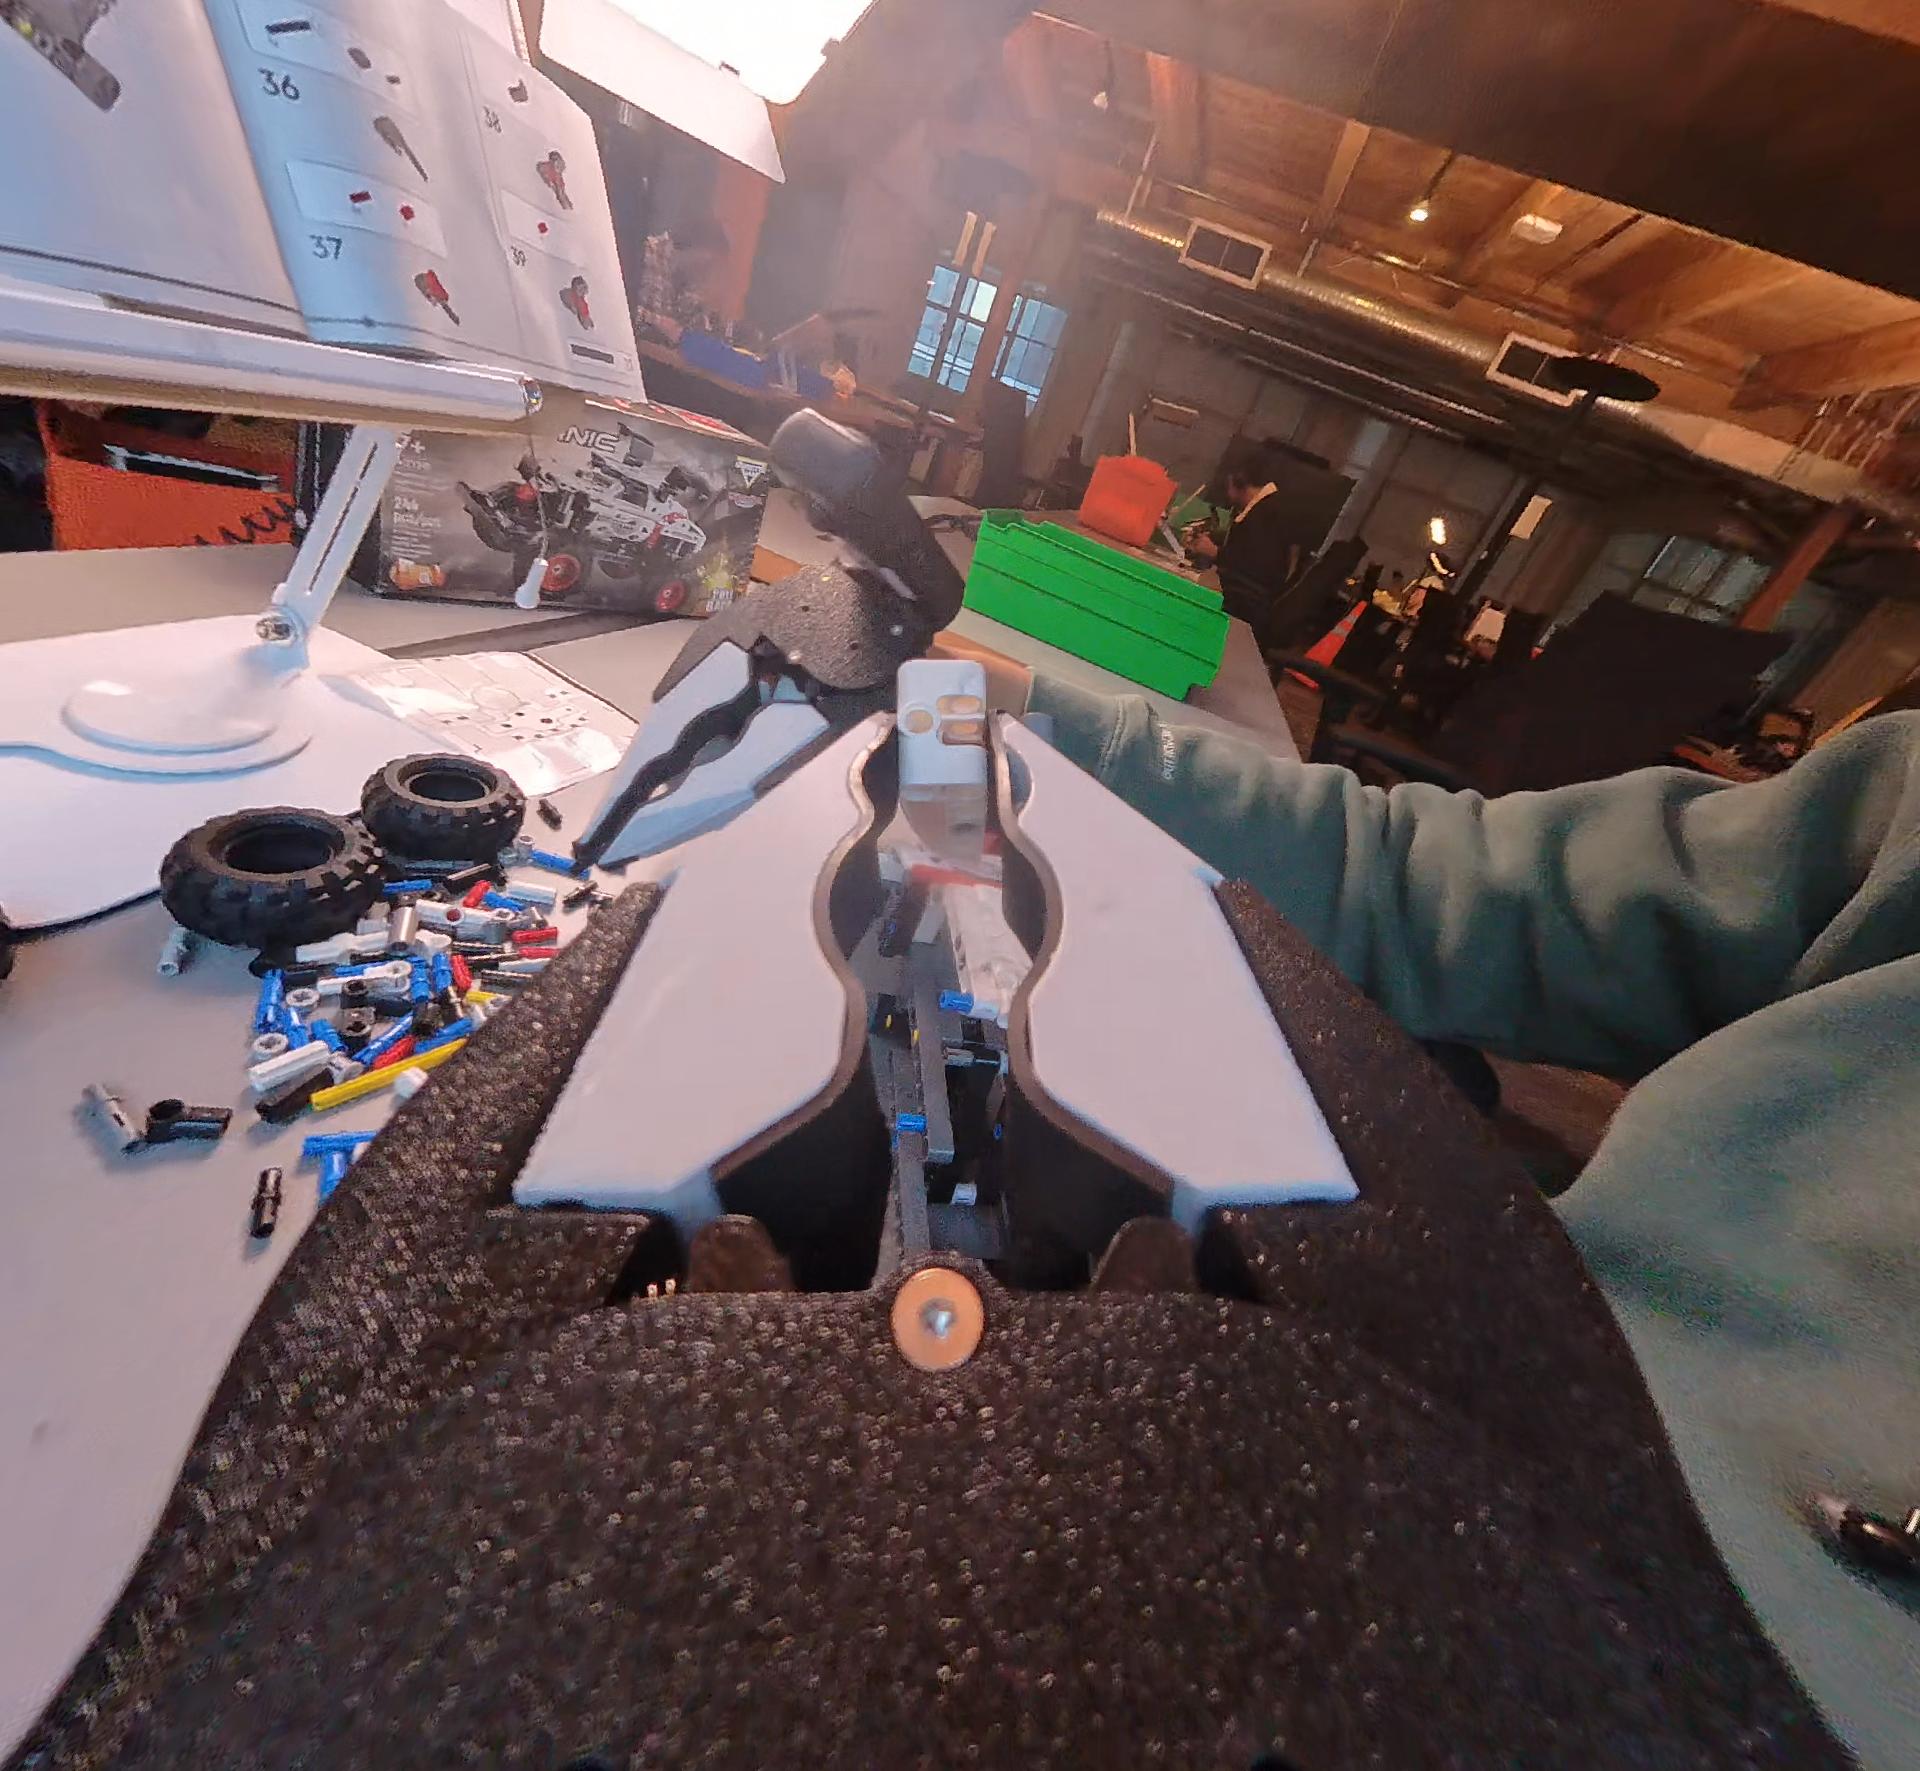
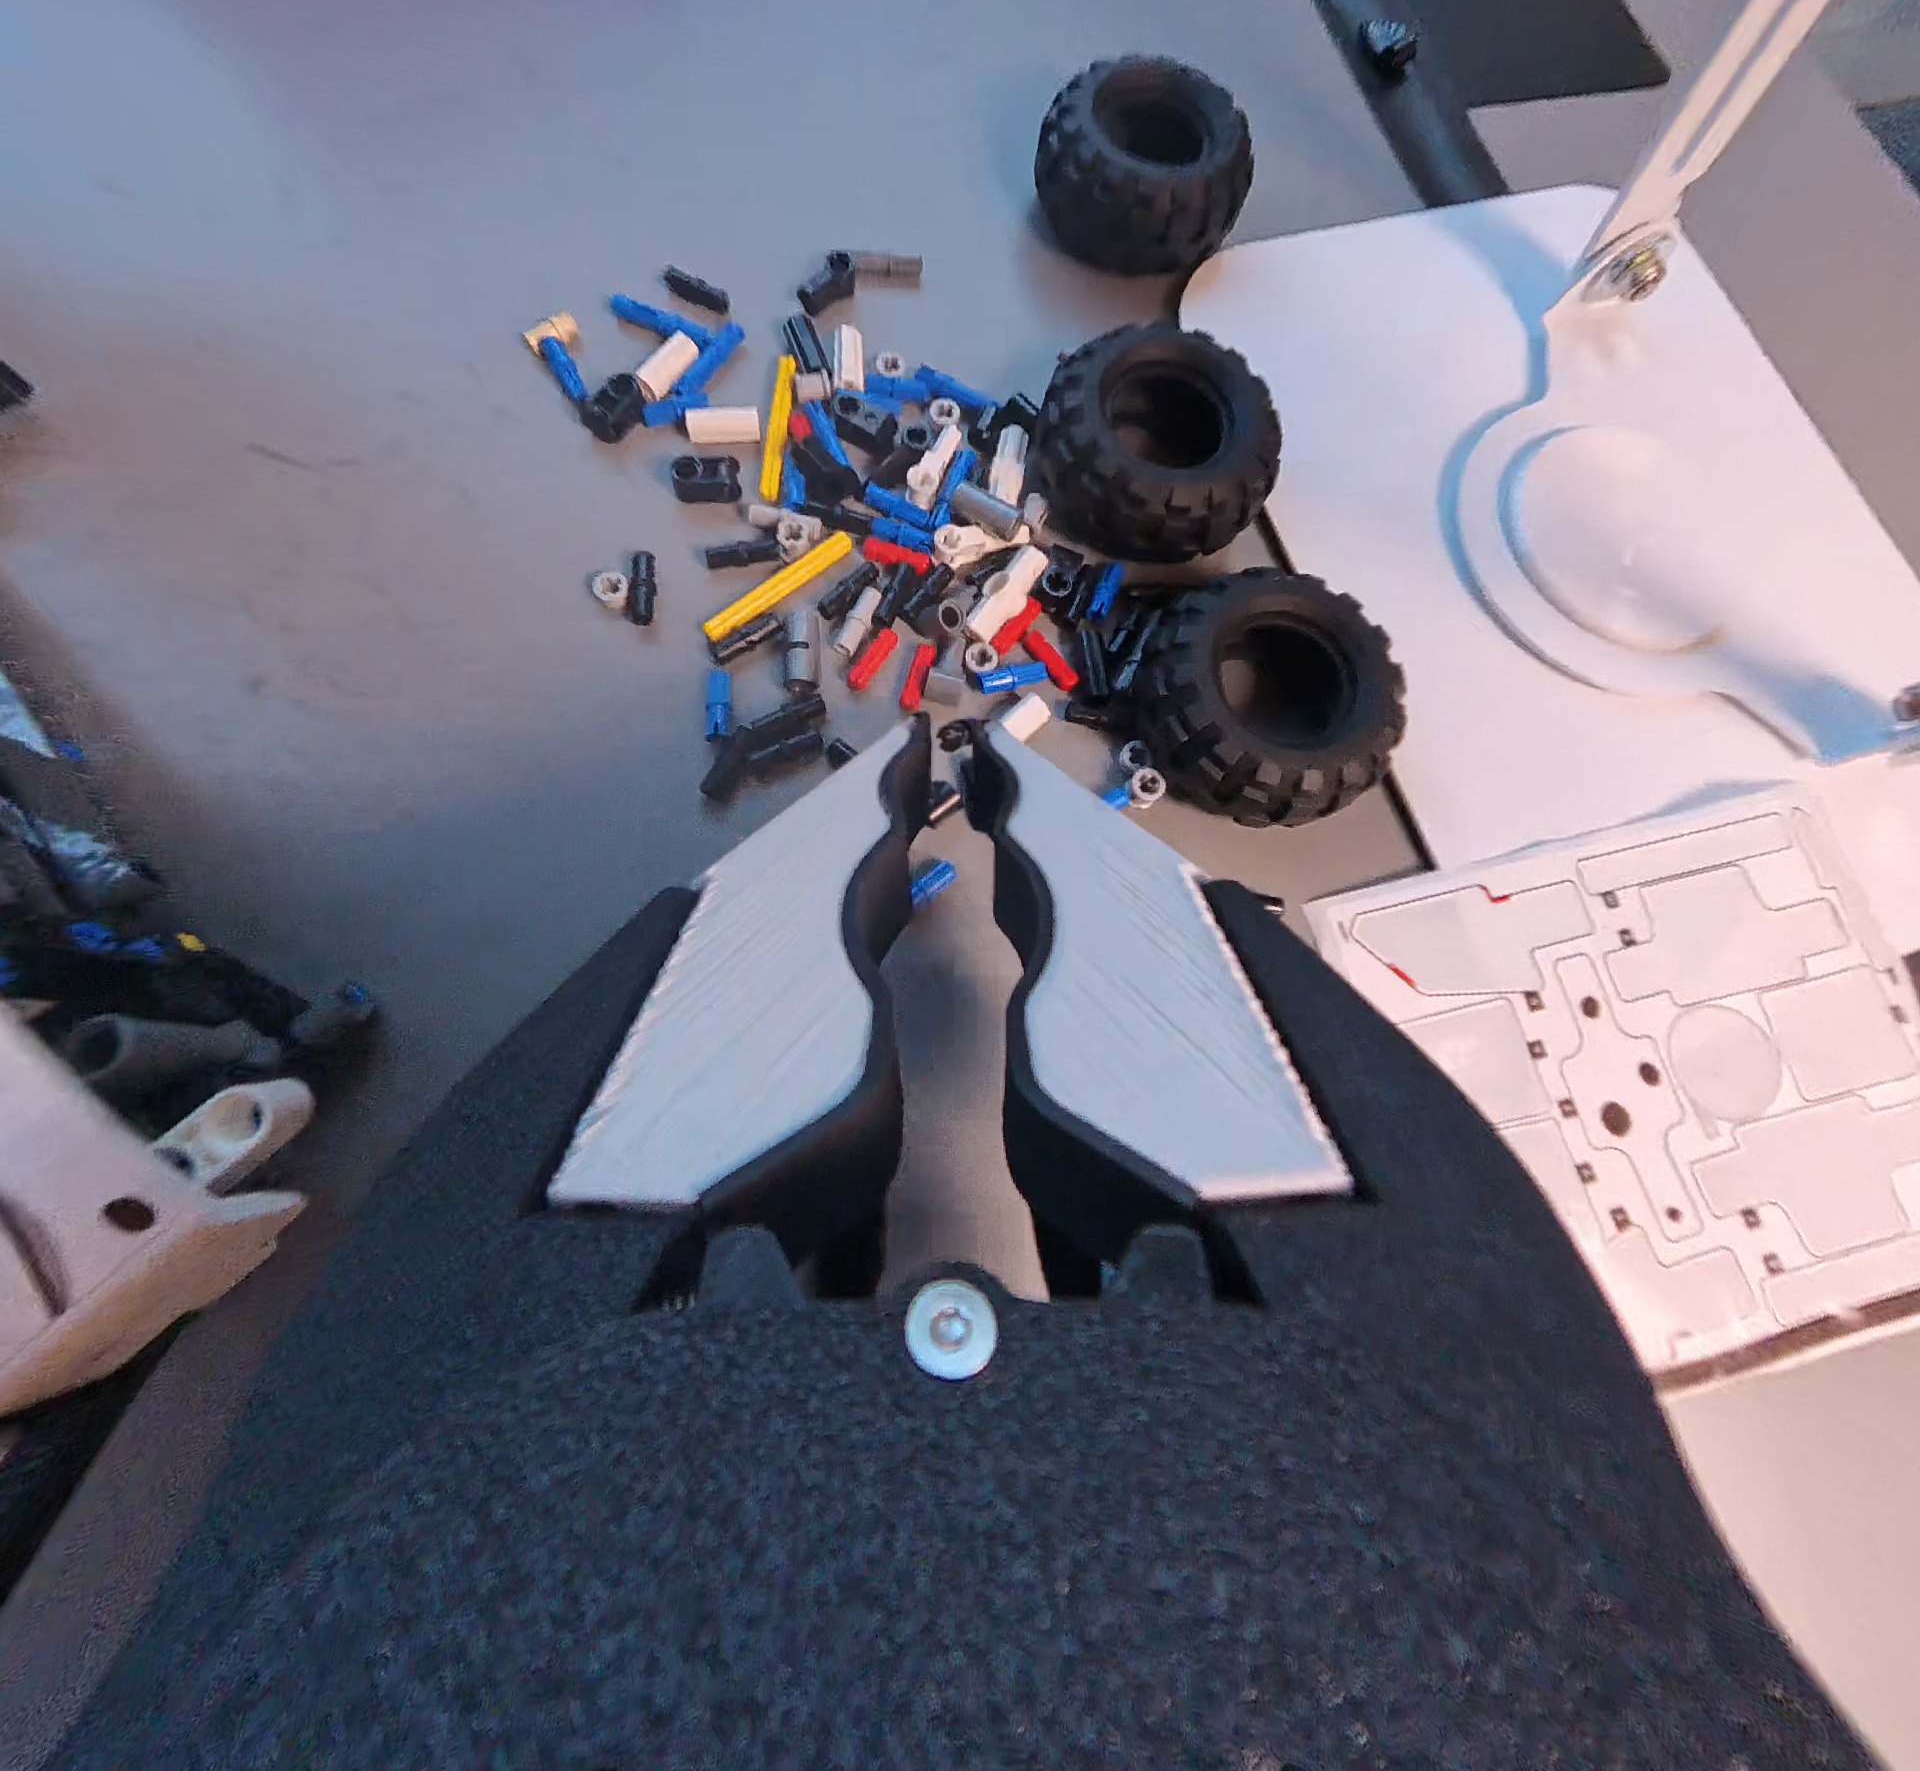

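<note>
grey bench (image 2: 312, 163) fills the right wrist view, and a big workshop with wooden beams sits far behind in the left wrist view.

left tool (image 1: 940, 734) is pinching a half-built toy model (image 1: 940, 765). its white and grey block sticks out between the tips, and the rest of the model runs back along the gap toward the camera, so its long side lies the same way as the fingers. this tool is tipped up, away from the bench top.

right tool (image 2: 948, 734) points down at the pile of small toy pieces (image 2: 862, 526) on the bench. its two tips are almost together, with only a thin gap. a tiny black pin (image 2: 951, 736) lies right at that gap. i cannot tell if the tips are gripping it or only sit over it. a small blue pin (image 2: 932, 880) shows farther back between the fingers, lying on the bench.

the pile spreads out straight ahead of the right tool's tips. three black tyres (image 2: 1158, 438) sit ahead and to the right of the tips, the nearest one just beside the right finger. farther right is the white stand base (image 2: 1403, 350) and a white sticker sheet (image 2: 1621, 1046).

the right tool is much nearer the pile than the left tool. in the left wrist view the pile lies well off to the left, below the open instruction booklet (image 1: 312, 111) on the stand, with the toy box (image 1: 561, 516) behind.
</note>
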